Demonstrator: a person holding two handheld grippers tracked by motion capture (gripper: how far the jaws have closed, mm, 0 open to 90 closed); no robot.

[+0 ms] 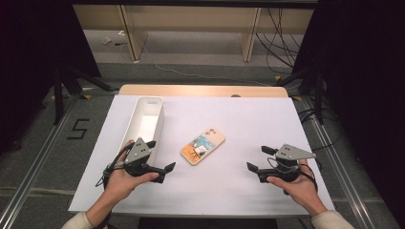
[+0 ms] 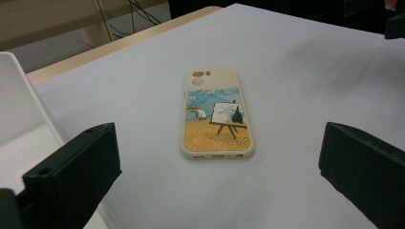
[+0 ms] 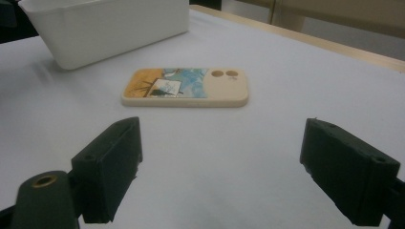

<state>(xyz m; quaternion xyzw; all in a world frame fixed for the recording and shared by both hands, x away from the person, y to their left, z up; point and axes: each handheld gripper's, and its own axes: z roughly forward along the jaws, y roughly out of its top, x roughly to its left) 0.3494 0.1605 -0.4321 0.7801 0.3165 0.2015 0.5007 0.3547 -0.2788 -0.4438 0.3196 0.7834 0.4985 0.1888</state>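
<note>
There, phone case (image 1: pixel 203 146) flat between left gripper (image 1: pixel 161 155) and right gripper (image 1: pixel 258 158), fingers spread wide, untouched.

A phone case (image 1: pixel 203 145) with a painted picture lies flat on the white table (image 1: pixel 239 119), just right of a long white bin (image 1: pixel 145 119). The left gripper (image 1: pixel 160 155) rests beside the bin's near end, jaws spread. The right gripper (image 1: pixel 258 158) sits well apart at the right, jaws spread, both pointing toward the case.
</note>
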